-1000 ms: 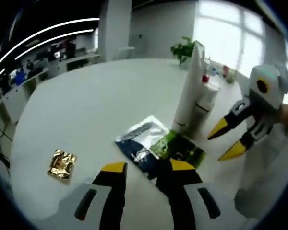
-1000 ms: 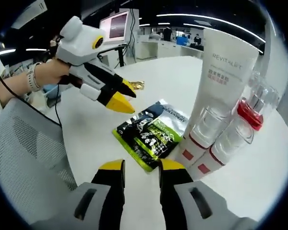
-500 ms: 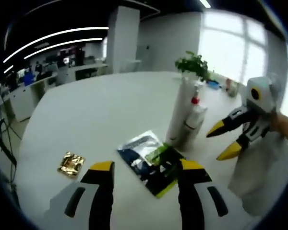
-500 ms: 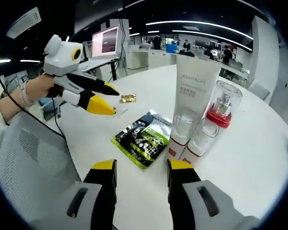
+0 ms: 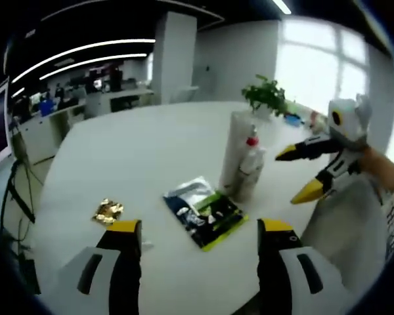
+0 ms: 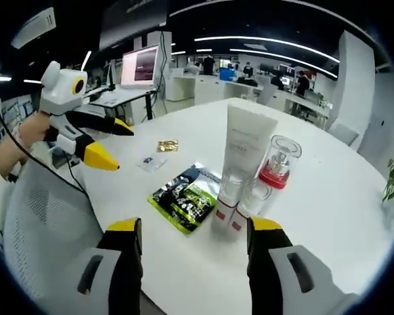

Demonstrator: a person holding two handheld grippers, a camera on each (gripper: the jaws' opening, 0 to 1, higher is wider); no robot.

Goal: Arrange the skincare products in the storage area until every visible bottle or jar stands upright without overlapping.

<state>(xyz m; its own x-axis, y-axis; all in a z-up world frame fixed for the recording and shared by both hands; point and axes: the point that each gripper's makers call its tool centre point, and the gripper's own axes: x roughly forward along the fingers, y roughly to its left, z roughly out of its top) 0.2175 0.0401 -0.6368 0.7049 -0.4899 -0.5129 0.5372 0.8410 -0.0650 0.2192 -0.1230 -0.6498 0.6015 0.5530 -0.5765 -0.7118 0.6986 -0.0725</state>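
The white tube (image 6: 245,152) stands upright on the desk (image 6: 328,197), on its cap, so it needs no support. The bottle with the red collar (image 6: 276,167) touches it on one side, and two small clear jars (image 6: 243,197) stand at its foot. A green packet (image 6: 186,197) lies flat just beside the tube. The left gripper (image 6: 105,141) and the right gripper (image 5: 302,172) hold nothing; their jaws are wide apart, well away from the tube, probably because the products already stand.
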